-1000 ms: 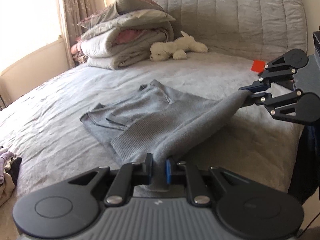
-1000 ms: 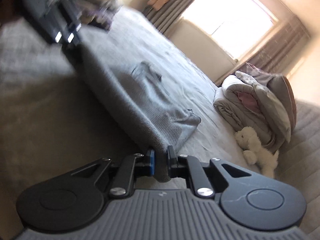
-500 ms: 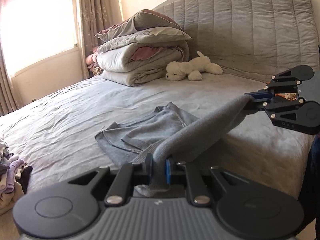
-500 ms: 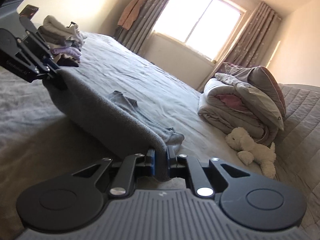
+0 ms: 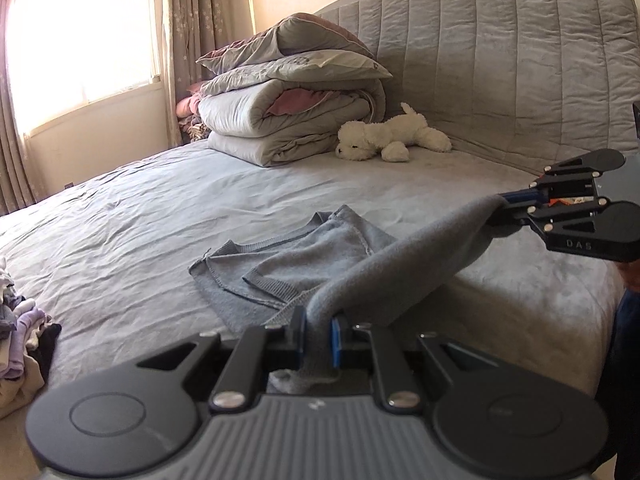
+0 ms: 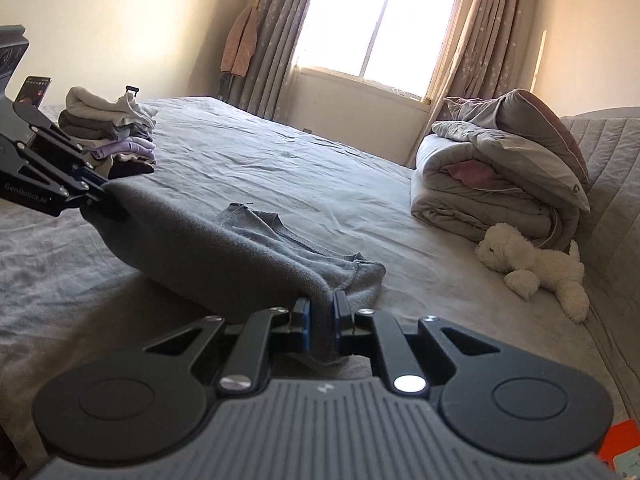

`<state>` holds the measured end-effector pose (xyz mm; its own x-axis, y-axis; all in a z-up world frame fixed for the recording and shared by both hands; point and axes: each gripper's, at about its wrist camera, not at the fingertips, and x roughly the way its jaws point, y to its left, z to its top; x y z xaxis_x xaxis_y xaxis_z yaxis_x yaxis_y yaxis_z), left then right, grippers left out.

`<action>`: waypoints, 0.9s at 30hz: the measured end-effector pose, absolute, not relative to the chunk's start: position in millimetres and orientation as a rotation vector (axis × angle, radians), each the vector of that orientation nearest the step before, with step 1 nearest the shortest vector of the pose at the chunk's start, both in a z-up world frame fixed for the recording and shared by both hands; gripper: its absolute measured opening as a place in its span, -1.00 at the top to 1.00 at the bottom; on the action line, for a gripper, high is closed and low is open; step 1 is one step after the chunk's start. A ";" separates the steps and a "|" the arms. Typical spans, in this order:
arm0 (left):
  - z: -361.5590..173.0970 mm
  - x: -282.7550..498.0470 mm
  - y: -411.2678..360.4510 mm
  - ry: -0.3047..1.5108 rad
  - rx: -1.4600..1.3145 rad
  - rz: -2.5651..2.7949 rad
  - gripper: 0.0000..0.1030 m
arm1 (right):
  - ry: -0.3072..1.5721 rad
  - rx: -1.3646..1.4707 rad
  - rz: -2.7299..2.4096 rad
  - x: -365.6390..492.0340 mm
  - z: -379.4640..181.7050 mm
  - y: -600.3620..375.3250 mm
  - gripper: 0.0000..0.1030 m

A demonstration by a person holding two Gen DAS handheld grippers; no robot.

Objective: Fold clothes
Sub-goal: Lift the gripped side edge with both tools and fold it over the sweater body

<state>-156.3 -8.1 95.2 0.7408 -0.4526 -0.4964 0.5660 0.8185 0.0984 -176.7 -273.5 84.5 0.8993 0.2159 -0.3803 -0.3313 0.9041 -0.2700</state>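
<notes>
Hem lifted higher, grey sweater [image 5: 404, 264] stretched — clamped in both tools

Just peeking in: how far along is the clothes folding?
Done: a stack of folded clothes sits at the far side of the bed. In hand: the left gripper and right gripper each pinch an edge of a grey sweater, lifting it while the rest lies on the bed. Left: finishing this fold and stacking it.
</notes>
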 end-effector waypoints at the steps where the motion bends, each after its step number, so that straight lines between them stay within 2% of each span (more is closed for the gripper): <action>1: 96.1 -155.3 -8.1 0.478 0.250 -0.564 0.77 | 0.348 -0.331 0.290 -176.1 85.7 -274.2 0.80; 10: 112.4 -103.7 -11.3 0.533 0.243 -0.554 0.77 | 0.343 -0.294 0.320 -147.9 102.7 -279.1 0.80; 17: 109.9 -5.0 -32.5 0.604 0.184 -0.511 0.77 | 0.451 -0.276 0.334 -54.6 109.0 -283.6 0.80; 23: 78.8 78.2 -36.5 0.739 0.056 -0.454 0.76 | 0.587 -0.237 0.316 28.2 91.6 -283.2 0.80; 27: 57.0 106.5 -37.0 0.801 0.015 -0.424 0.75 | 0.658 -0.230 0.300 60.6 70.1 -277.4 0.80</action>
